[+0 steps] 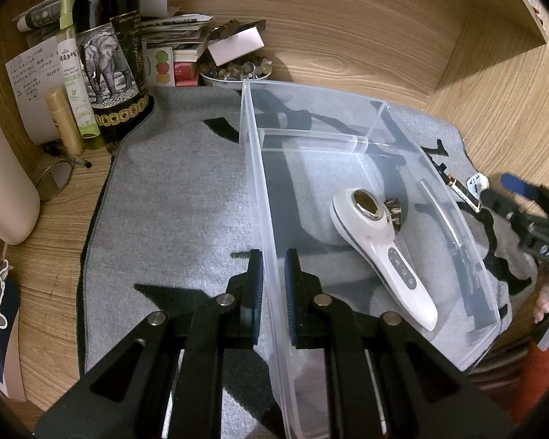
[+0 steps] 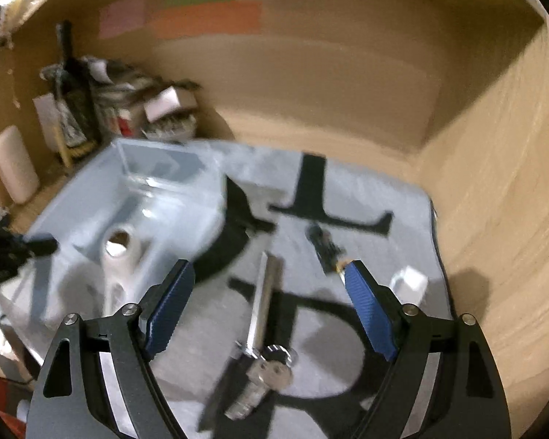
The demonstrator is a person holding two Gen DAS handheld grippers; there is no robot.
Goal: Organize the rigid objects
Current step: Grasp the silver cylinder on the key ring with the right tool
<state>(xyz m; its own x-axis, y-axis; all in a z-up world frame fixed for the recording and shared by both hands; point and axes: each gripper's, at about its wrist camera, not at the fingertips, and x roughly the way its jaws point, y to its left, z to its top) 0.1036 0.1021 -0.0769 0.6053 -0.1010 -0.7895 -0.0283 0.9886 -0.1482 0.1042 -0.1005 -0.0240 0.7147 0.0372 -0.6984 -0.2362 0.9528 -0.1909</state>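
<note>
White handheld massager [image 1: 378, 245] with a metal head is lying inside the clear plastic bin [image 1: 254, 168], in its big compartment; the small rear compartment is sitting empty. Left gripper [image 1: 273, 274] is pinching the bin's near wall, pads narrow. Right gripper [image 2: 271, 292] is spreading wide over a metal tool [image 2: 263, 314] on the grey mat [image 1: 172, 197].

Grey mat [image 1: 172, 197], black pattern.

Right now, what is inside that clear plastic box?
In the clear plastic box, a white handheld device lies in the large compartment, a small dark metal piece beside its head. The small rear compartment looks empty. The left tool clamps the box wall.
</note>
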